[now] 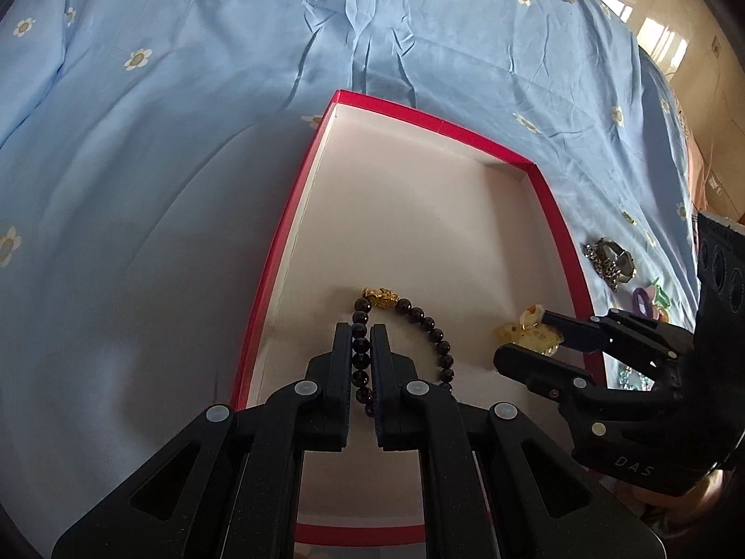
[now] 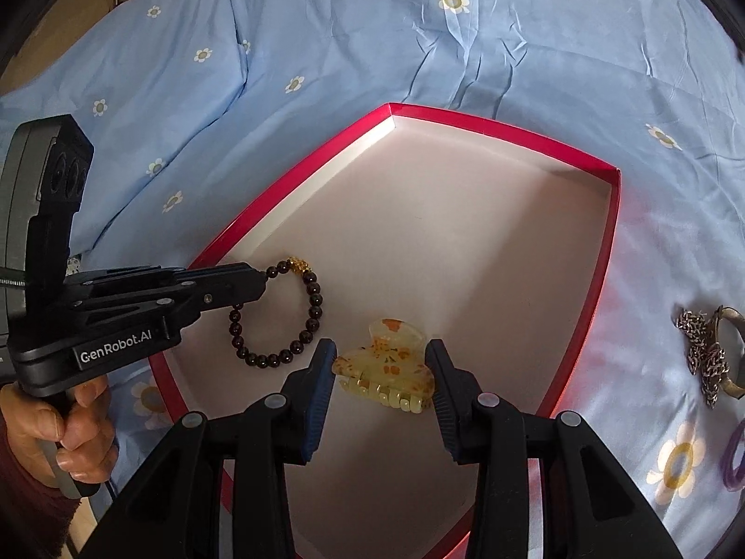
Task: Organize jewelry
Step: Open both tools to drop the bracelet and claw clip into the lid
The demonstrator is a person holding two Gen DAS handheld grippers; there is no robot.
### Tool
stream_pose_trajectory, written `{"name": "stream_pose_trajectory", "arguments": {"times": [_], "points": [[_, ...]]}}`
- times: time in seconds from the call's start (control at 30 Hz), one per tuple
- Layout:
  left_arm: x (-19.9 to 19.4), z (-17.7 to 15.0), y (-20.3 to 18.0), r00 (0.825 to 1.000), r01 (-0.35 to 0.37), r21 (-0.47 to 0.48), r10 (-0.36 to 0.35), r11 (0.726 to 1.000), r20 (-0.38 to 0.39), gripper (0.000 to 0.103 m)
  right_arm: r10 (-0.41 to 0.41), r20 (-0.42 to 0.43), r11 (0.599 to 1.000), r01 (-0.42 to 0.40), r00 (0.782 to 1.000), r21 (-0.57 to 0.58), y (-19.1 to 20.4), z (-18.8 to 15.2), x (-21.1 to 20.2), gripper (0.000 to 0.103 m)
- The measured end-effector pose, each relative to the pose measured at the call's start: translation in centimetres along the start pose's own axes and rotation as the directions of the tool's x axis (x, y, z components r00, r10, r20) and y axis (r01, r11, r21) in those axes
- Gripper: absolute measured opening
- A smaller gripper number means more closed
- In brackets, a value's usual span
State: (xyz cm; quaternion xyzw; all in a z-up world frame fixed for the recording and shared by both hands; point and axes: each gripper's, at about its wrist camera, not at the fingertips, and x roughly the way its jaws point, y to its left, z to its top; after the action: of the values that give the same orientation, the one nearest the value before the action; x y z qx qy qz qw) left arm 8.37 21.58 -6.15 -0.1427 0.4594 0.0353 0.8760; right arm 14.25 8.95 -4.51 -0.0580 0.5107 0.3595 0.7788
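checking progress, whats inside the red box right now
Inside the red box are a dark bead bracelet, pinched by the left gripper, and a yellow hair clip between the right gripper's fingers. The grippers cover the box's near end.

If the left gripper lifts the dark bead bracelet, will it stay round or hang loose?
Probably it hangs loose: the dark bead bracelet with gold charm is separate strung beads, pinched at one side by the left gripper. The charm may swing lowest. Round beads might slip.
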Motion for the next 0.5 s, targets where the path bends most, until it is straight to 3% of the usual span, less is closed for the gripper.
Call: {"name": "stream_pose_trajectory", "arguments": {"times": [0.3,0.43,0.5], "points": [[0.3,0.0,0.0,0.999,-0.045,-0.001,0.045,0.999,-0.009,0.007,-0.019,-0.005,1.0,0.019,1.0,-0.017,0.3,-0.2,0.3,0.043],[-0.3,0.1,0.2,0.999,-0.054,-0.026,0.054,0.998,0.002,0.027,-0.011,0.004,1.0,0.011,1.0,0.009,-0.1,-0.3,-0.1,0.043],[-0.8,0.0,0.2,0.999,-0.05,-0.032,0.051,0.998,0.011,0.031,-0.005,0.015,1.0,0.004,1.0,0.028,-0.3,-0.4,-0.7,0.053]]}}
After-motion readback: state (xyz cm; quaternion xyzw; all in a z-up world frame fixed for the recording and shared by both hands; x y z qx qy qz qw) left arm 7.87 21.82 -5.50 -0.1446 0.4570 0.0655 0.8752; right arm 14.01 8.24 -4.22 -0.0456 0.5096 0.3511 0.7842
